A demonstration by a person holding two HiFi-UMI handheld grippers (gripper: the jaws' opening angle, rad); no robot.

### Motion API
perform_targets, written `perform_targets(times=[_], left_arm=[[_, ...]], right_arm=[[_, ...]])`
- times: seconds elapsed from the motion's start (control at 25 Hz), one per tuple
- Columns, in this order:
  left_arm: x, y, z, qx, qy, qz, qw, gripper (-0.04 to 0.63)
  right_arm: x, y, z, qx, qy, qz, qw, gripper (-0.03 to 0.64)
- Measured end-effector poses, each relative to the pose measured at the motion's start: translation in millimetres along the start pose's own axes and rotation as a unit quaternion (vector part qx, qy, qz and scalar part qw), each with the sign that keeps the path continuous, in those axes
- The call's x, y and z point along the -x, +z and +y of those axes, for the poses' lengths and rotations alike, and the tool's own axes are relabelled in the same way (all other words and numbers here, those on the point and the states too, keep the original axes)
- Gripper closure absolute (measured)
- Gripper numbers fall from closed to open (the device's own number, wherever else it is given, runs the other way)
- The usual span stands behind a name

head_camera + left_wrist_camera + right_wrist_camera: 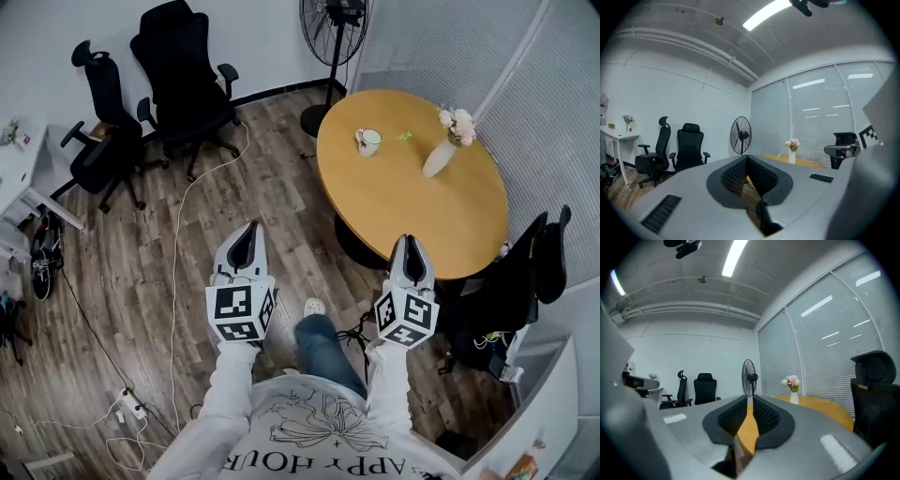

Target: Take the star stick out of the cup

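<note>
Office — swivel chairs [183, 70], round meeting table [412, 202], window blinds [834, 343]

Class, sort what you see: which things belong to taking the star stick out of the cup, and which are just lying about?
Job: cup; small green item near it, possibly the star stick; left gripper; right gripper, both empty.
Lying about: vase of flowers; standing fan; office chairs; floor cable.

I see a smooth matt wooden bench [412, 216], grainy plank floor [272, 187], and matt grey plastic right tongs [751, 401] with ribbed black pads [730, 418].
</note>
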State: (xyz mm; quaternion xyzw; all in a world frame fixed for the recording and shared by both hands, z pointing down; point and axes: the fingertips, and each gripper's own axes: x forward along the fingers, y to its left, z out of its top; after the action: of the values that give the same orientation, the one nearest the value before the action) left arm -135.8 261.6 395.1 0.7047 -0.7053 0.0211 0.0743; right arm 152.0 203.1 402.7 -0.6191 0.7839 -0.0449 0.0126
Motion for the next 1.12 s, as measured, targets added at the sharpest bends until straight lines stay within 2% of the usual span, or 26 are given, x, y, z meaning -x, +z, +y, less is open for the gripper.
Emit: perform_targets(times=[0.32, 0.64, 0.8, 1.12], left_arm=[[-109, 34, -6, -0.005, 0.034, -0.016, 0.9993, 0.591], [-200, 45, -22, -0.006, 0.03, -0.011, 0.9995, 0.591], [-229, 46, -23, -0.003, 0.033, -0.01, 0.9994, 0.591], [-261, 41, -22, 0.003, 0.042, -0.001, 0.9991, 0.591]], right_arm=[[-119, 25, -49, -0.012, 0.019, -0.012, 1.0, 0.557], [-211, 27, -78, -0.023, 0.026, -0.004, 0.999, 0.543], [-241, 26, -85, -0.022, 0.031, 0.001, 0.999, 0.522], [-275, 6, -95, -0.029, 0.031, 0.022, 0.999, 0.52]])
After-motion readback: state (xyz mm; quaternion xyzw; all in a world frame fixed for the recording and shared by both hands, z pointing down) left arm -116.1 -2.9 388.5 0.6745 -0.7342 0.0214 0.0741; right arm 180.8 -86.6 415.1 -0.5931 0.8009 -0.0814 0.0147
